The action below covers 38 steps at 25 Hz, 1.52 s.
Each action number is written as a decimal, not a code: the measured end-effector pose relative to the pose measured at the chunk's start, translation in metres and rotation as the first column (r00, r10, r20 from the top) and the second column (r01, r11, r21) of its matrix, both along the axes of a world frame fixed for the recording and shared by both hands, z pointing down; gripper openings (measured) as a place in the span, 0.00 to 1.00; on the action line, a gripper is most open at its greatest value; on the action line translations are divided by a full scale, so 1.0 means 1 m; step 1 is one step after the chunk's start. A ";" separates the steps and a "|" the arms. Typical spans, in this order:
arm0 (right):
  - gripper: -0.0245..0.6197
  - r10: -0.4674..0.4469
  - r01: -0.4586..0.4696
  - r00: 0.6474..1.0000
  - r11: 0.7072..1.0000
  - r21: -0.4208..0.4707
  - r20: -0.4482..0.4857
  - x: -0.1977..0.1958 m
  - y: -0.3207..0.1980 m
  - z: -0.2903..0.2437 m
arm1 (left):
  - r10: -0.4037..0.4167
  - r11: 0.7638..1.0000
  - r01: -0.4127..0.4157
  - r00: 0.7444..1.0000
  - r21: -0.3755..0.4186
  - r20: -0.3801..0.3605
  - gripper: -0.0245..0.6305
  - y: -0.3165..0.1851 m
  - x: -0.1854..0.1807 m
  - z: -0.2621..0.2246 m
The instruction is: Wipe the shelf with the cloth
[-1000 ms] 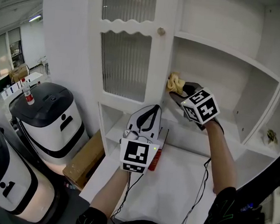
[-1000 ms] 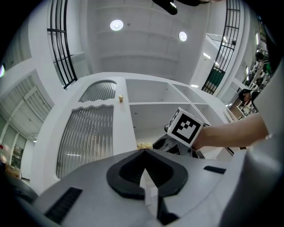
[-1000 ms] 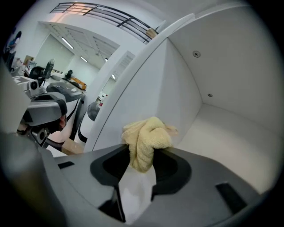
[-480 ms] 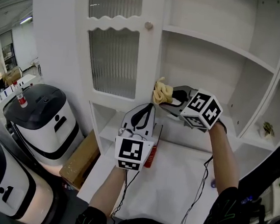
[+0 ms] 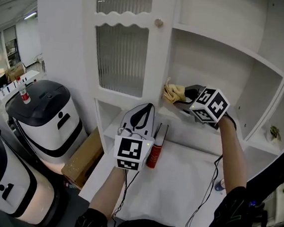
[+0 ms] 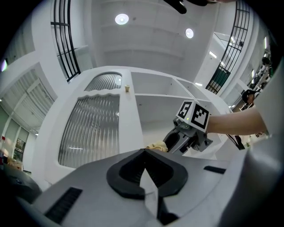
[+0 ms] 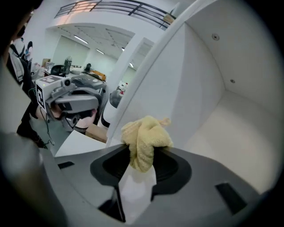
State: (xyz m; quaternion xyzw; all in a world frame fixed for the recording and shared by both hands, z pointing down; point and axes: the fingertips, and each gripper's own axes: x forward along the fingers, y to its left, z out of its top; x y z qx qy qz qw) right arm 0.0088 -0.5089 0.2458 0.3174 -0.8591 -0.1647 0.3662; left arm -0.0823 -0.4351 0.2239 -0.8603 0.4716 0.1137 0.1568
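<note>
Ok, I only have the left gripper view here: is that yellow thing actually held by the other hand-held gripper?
Observer: Yes, the right gripper view shows the right hand-held gripper shut on a bunched yellow cloth.
Operator: Anything below the left one?
Observer: The head view shows a red container standing on the white counter, just right of the left hand-held gripper.

Head view steeply down, gripper views close, all share shelf (image 5: 228,46)
</note>
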 end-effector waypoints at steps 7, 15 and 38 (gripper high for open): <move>0.29 0.034 -0.047 0.988 0.995 -0.084 -0.152 0.000 -0.023 0.029 | 0.015 1.000 -0.015 0.999 -0.003 0.033 0.04 0.004 0.002 0.006; 0.28 -0.038 -0.002 0.970 0.986 -0.168 -0.239 -0.015 -0.008 0.040 | 0.047 0.999 -0.047 0.999 -0.011 0.024 0.04 0.008 0.004 0.010; 0.26 -0.005 -0.044 0.956 0.986 -0.160 -0.293 -0.002 0.032 0.045 | 0.162 0.983 -0.158 0.986 -0.090 0.040 0.04 0.018 0.041 0.044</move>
